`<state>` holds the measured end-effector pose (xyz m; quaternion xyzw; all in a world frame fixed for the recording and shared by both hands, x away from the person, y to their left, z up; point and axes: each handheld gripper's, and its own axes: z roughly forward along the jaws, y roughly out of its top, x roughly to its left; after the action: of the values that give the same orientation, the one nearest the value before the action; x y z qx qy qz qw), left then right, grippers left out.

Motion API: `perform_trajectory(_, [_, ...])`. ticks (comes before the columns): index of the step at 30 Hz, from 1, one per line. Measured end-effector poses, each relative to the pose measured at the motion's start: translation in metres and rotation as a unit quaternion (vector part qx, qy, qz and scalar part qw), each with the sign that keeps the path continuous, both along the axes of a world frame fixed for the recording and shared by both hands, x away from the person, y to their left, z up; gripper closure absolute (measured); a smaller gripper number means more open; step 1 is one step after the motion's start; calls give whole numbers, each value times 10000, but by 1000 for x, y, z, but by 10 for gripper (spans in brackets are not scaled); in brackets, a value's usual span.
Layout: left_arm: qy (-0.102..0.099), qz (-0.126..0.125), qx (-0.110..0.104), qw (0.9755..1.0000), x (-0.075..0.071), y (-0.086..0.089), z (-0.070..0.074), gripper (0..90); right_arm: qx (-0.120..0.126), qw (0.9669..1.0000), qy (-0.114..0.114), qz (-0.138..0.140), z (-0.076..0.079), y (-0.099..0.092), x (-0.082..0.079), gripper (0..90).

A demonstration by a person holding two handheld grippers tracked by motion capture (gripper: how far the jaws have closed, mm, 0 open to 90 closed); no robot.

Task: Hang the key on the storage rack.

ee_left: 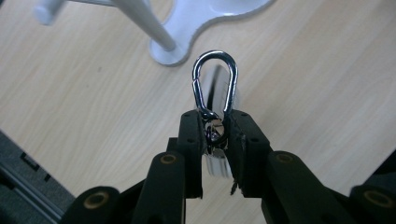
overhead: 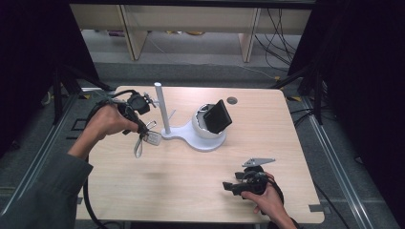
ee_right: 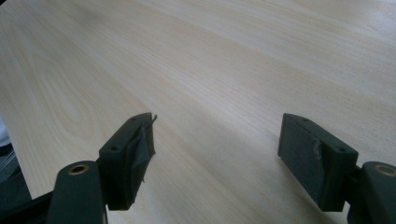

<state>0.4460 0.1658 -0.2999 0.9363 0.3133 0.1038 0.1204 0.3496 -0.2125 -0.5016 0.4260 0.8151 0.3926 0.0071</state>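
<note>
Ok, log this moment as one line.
left gripper: shut on carabiner, beside white stand | right gripper: open, low over table

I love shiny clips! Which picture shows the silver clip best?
The left gripper view: the silver clip sits close up, its loop sticking out from the left gripper pinching its base. In the high view it is a small glint by the white stand.

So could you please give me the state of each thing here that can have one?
left gripper: shut on the carabiner, held above the table.
carabiner: gate closed, loop sticking out past the jaws, a tag hanging beneath it.
right gripper: open, nothing between its jaws, low over the table.
white stand: upright, nothing hung on its post.
black block: tilted in the stand's white cup.
</note>
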Motion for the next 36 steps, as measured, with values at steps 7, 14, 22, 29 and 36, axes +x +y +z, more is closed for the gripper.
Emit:
perform_trajectory(7, [-84,327,-30,9994,13,14,10,751,3,10000,11,0,0,0,0,280])
perform_trajectory(14, [-169,563,-62,9983,24,26,22,751,10,10000,9,6,0,0,0,280])
perform_trajectory(22, [-231,702,-116,9972,36,27,25,751,-26,10000,3,-33,0,1,0,280])
perform_trajectory(29, [-219,702,-202,9971,42,16,23,751,-83,9999,40,-56,0,1,0,280])
perform_trajectory(36, [-232,798,-131,9965,50,11,18,751,-74,10000,16,-10,1,1,-1,280])
